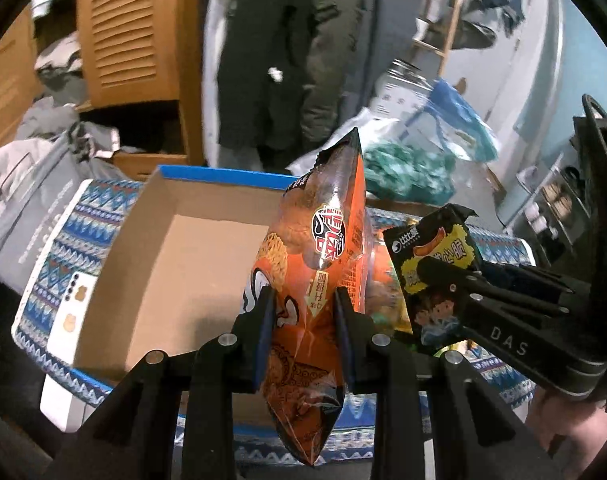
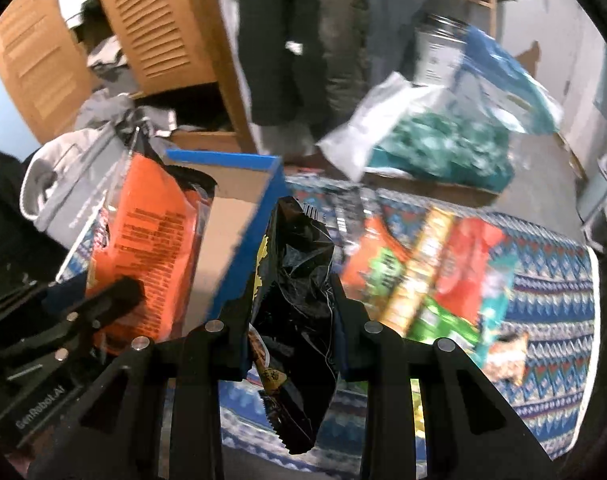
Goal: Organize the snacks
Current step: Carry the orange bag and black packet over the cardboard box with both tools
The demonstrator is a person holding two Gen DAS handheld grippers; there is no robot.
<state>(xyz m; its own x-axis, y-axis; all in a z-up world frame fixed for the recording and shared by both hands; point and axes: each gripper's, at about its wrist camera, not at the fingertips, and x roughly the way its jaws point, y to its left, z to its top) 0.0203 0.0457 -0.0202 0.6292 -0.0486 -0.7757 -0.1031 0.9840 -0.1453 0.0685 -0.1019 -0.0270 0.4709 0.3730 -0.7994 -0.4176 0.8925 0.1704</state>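
Note:
My left gripper [image 1: 302, 300] is shut on an orange snack bag [image 1: 317, 248] and holds it upright over the near right part of an open cardboard box [image 1: 175, 248] with a blue rim. My right gripper [image 2: 291, 304] is shut on a black snack bag [image 2: 299, 280] just right of the box's blue wall [image 2: 251, 248]. In the left wrist view the black bag [image 1: 435, 264] and right gripper [image 1: 443, 280] show at the right. In the right wrist view the orange bag [image 2: 147, 240] and left gripper [image 2: 115, 296] show at the left.
Several more snack packs [image 2: 431, 272] in red, green and yellow lie on the patterned blue cloth [image 2: 551, 320] to the right of the box. Behind are a wooden louvred cabinet [image 1: 131, 40], a grey bag [image 1: 31, 184], plastic bags [image 2: 443, 136] and a standing person [image 1: 287, 52].

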